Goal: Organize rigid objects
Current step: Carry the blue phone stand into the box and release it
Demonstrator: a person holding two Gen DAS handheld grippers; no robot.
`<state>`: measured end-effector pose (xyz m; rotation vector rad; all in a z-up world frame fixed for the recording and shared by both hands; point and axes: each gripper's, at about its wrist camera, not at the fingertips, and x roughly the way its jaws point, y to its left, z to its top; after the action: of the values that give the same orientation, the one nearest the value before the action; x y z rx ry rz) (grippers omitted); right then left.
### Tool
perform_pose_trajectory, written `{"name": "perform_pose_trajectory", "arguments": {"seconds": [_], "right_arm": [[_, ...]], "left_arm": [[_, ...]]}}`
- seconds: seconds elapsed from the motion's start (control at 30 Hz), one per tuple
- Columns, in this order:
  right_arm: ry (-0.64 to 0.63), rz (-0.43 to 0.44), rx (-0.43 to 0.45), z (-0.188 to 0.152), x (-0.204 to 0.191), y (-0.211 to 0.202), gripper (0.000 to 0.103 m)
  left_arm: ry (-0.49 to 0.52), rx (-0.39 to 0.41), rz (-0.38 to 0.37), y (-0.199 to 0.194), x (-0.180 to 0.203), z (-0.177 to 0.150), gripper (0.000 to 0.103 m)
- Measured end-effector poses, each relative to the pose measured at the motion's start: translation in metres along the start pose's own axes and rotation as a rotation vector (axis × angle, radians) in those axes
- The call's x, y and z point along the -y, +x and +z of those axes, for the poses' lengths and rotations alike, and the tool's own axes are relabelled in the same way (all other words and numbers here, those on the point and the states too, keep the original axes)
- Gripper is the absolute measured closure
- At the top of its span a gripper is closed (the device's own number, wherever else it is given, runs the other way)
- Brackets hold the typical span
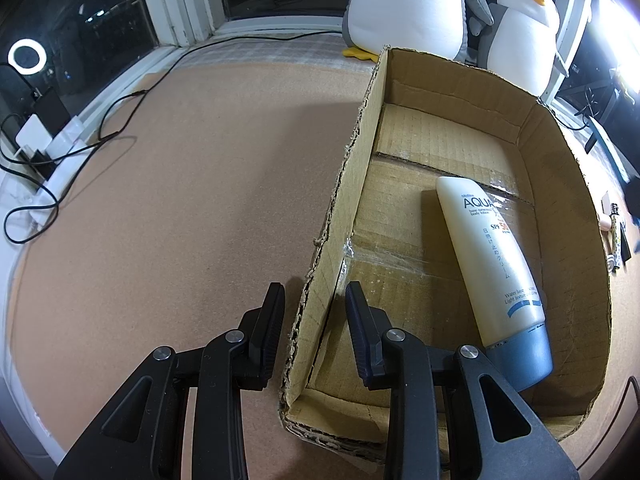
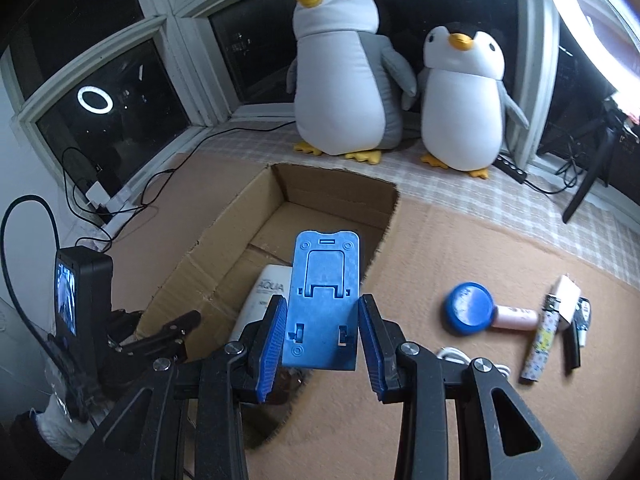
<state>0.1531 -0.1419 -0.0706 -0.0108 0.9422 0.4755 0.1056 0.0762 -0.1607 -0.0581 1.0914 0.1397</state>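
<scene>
The left claw (image 1: 314, 320) is clamped on the near left wall of the cardboard box (image 1: 568, 184), steadying it. The right claw (image 2: 323, 334) grips a blue phone stand (image 2: 325, 304) above the box's near edge, where a sunscreen tube (image 1: 486, 256) already lies. Next, it likely needs lowering inside and releasing.

Big word on the tube (image 1: 494, 256): "AQUA", also read on it in the right wrist view.
Small words under it: "body lotion".
Letters in the middle: "SPF", then a red number that looks like 50.
Down its side: a line of Japanese writing.
Near its blue cap: "Water base", partly blurred.
Where: tube lies in the box (image 1: 352, 184).
</scene>
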Motion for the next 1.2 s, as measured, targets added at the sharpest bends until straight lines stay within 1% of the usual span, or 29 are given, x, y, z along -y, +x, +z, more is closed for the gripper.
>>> {"name": "perform_pose_trajectory", "arguments": {"seconds": [0.33,0.63,0.67,0.73,0.8,1.2], "right_arm": [[-0.03,0.01,-0.021,0.009,-0.016,0.023,0.07],[-0.044,0.003,-0.025,0.01,-0.02,0.03,0.069],[-0.05,-0.003,-0.02,0.01,-0.02,0.03,0.068],[-0.058,-0.005,-0.009,0.01,-0.022,0.029,0.055],[-0.061,-0.004,0.002,0.01,-0.022,0.027,0.049],[-0.037,0.017,-0.001,0.009,-0.011,0.02,0.048]], "left_arm": [[0.0,0.001,0.001,0.0,0.0,0.0,0.073],[0.001,0.001,0.002,0.0,0.0,0.0,0.073],[0.001,0.001,0.001,0.001,0.0,0.001,0.073],[0.001,0.001,0.001,0.001,-0.001,0.001,0.073],[0.002,0.002,0.002,0.0,-0.001,0.001,0.073],[0.004,0.003,0.003,0.001,-0.002,0.001,0.073]]}}
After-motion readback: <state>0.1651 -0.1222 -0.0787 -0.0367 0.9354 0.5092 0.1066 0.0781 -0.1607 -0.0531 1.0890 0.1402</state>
